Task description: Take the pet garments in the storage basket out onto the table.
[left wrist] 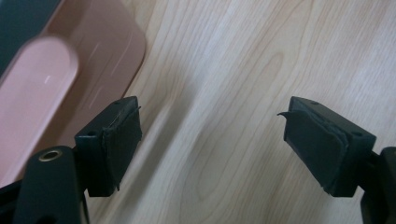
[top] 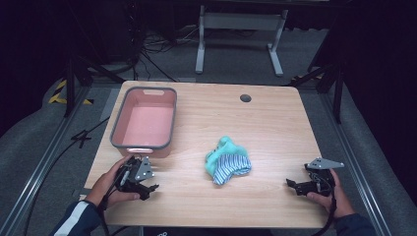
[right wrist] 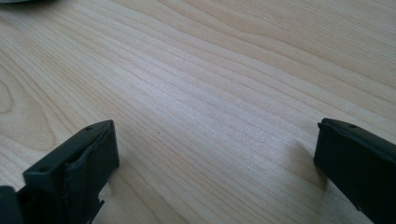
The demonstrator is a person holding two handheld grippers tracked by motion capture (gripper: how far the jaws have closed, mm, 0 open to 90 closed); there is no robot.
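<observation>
one soft bundle of cloth (top: 227, 161) sits mid-table, teal fabric w/ a blue-white striped piece wrapped at its near side, crumpled, no clear shape. it lies well apart from both my grippers, roughly between them.

my left gripper (top: 150, 187) rests at the near left of the wooden table (top: 275, 128), jaws apart w/ bare wood between them. in the left gripper view the gripper (left wrist: 210, 140) shows black blocky pads (left wrist: 122, 135), rubbery facing peeling a bit at the edges. just beside it is the pink bin (top: 145, 123): rectangular, rounded corners, grey rim, smooth plastic, nothing visible inside. the left gripper view catches the bin (left wrist: 70, 84) as a blurred pink corner, cut off at the frame's left edge.

my right gripper (top: 294, 184) is at the near right, jaws also wide apart, nothing held. in the right gripper view the gripper (right wrist: 215, 163) frames pale wood grain, fine parallel lines; its right jaw is cut off by the frame.

high view adds a small dark round hole (top: 245, 98) near the table's far edge, and grey carpet w/ cables (top: 152, 49) beyond. far background too dark to make out.
</observation>
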